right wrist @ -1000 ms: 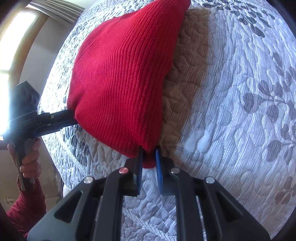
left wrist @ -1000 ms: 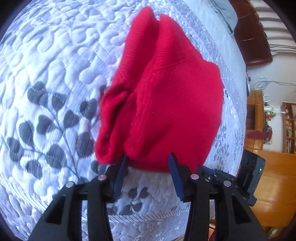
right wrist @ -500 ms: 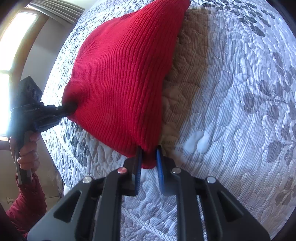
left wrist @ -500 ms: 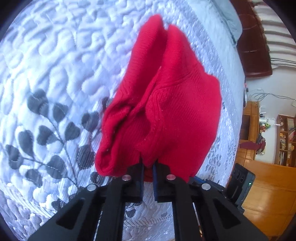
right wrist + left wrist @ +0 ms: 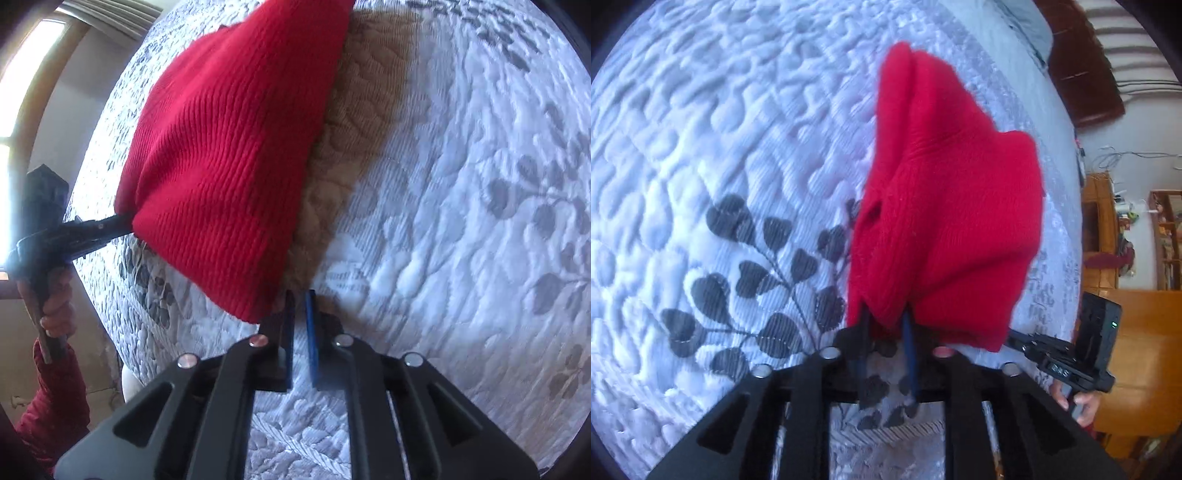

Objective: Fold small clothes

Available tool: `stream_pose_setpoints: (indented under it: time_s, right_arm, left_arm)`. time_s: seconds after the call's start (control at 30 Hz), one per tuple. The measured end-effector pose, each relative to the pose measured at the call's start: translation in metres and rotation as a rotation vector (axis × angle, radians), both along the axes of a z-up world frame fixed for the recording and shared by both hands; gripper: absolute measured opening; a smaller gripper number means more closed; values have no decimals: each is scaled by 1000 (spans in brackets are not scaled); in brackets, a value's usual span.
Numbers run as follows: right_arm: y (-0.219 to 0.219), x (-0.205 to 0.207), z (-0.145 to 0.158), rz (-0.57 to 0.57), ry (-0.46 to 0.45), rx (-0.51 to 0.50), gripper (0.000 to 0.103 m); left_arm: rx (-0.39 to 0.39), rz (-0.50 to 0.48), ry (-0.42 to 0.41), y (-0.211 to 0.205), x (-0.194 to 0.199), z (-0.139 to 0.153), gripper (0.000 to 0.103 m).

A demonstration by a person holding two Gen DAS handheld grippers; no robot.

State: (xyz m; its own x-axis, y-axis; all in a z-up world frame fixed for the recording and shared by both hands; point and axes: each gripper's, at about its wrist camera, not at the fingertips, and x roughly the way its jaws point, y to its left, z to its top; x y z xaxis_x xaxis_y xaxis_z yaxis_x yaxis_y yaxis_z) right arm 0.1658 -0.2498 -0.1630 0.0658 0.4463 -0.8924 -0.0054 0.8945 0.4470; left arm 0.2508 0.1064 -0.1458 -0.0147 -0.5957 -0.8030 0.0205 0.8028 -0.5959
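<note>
A small red knit garment [image 5: 953, 206] hangs above a quilted white bedspread with grey leaf print [image 5: 720, 155]. My left gripper [image 5: 884, 321] is shut on one near corner of the garment's lower edge. My right gripper [image 5: 297, 299] is shut on the other near corner; the garment [image 5: 229, 158] rises up and left from it in the right wrist view. Each gripper shows in the other's view: the right gripper [image 5: 1027, 341] at the garment's right corner, the left gripper [image 5: 107, 227] at its left corner. The garment's far end rests on or near the bed.
The bedspread [image 5: 461, 221] fills both views. The garment casts a shadow [image 5: 354, 147] on the bed. A dark headboard [image 5: 1082, 59] stands at the far end. Wooden furniture and floor [image 5: 1134, 332] lie beyond the bed's right edge. A window [image 5: 22, 74] is at the left.
My left gripper went from open below the garment's edge to shut on it, then lifted. The garment's near edge is now raised and drawn taut between both grippers.
</note>
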Motion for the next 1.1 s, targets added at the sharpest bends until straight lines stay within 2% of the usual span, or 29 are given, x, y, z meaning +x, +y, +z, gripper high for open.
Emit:
stream_pose_setpoints:
  time_s: [0.03, 0.13, 0.2, 0.23, 0.33, 0.4, 0.5, 0.57, 0.63, 0.73, 0.77, 0.8, 0.83, 0.87, 0.9, 0.93, 1.0, 1.1]
  right_arm:
    - [-5, 2, 6, -6, -16, -7, 12]
    - [-20, 17, 25, -34, -75, -8, 23]
    - [-27, 36, 38, -57, -109, 6, 54]
    - [-30, 47, 43, -75, -125, 24, 58]
    - [-42, 89, 46, -150, -118, 78, 60]
    - [-47, 116, 40, -173, -97, 96, 64]
    - [-51, 144, 30, -181, -70, 87, 66]
    - [-51, 159, 19, -180, -42, 76, 67]
    - [-50, 166, 11, -177, -31, 76, 67]
    - [-49, 172, 3, -168, -28, 85, 67]
    - [-49, 173, 1, -164, -32, 87, 65]
    - [-48, 174, 1, -160, -35, 89, 60]
    - [-47, 175, 0, -158, -36, 95, 57]
    - [-47, 176, 0, -156, -36, 109, 51]
    - [-46, 176, 0, -154, -39, 115, 48]
    - [-46, 176, 1, -149, -46, 118, 46]
    - [-42, 177, 2, -140, -58, 124, 37]
    - [-40, 174, 8, -131, -87, 128, 32]
  left_arm:
    - [-11, -4, -24, 6, 1, 12, 47]
    - [7, 25, -121, 31, 7, 47, 51]
    - [9, 64, -179, 43, 22, 65, 53]
    - [29, 73, -192, 42, 33, 69, 53]
    - [81, 5, -208, 15, 80, 66, 53]
    - [151, -15, -230, -17, 110, 58, 51]
    - [189, -6, -247, -45, 144, 46, 51]
    - [192, -18, -239, -54, 157, 37, 53]
    - [232, -18, -218, -63, 167, 25, 53]
    - [207, -25, -194, -71, 173, 13, 48]
    - [194, -25, -188, -72, 173, 12, 41]
    - [173, -30, -179, -75, 174, 11, 24]
    - [162, -34, -174, -77, 174, 11, 16]
    - [140, -40, -170, -79, 174, 11, 14]
    - [113, -54, -166, -82, 174, 11, 6]
    - [100, -58, -158, -83, 173, 12, 6]
    - [115, -22, -182, -82, 169, 18, 5]
    - [184, 68, -311, -67, 158, 35, 4]
